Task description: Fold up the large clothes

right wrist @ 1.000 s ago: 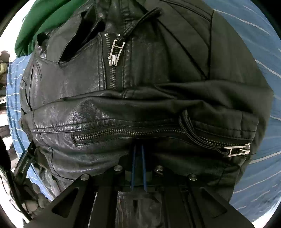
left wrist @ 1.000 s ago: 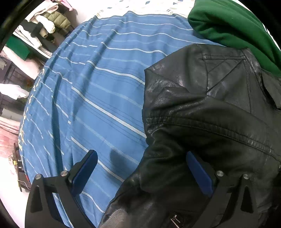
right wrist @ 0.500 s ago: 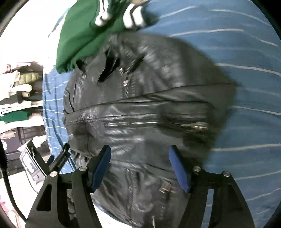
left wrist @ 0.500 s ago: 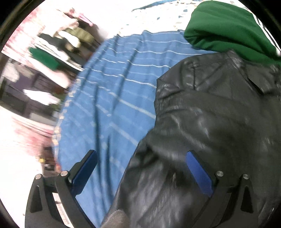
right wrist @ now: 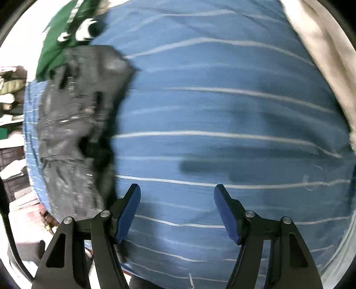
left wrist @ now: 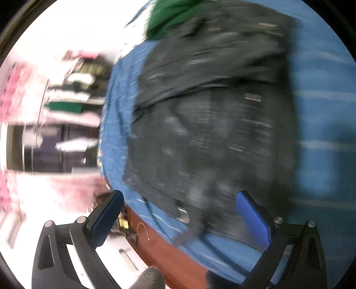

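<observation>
A folded black leather jacket [left wrist: 211, 124] lies on the blue striped bed cover [left wrist: 322, 111]. It also shows in the right wrist view [right wrist: 75, 124] at the left. My left gripper [left wrist: 180, 213] is open and empty, pulled back over the jacket's near edge by the bed's edge. My right gripper [right wrist: 176, 211] is open and empty over bare bed cover [right wrist: 222, 111], to the right of the jacket. Both views are blurred by motion.
A green garment [left wrist: 173, 15] lies beyond the jacket, also in the right wrist view [right wrist: 64, 33]. A beige cloth [right wrist: 322, 55] lies at the far right of the bed. Shelves with clothes [left wrist: 73, 93] stand left of the bed. The brown bed frame [left wrist: 173, 251] shows below.
My right gripper opened, let go of the jacket and swung right over bare cover. My left gripper drew back from the jacket toward the bed's edge, still open.
</observation>
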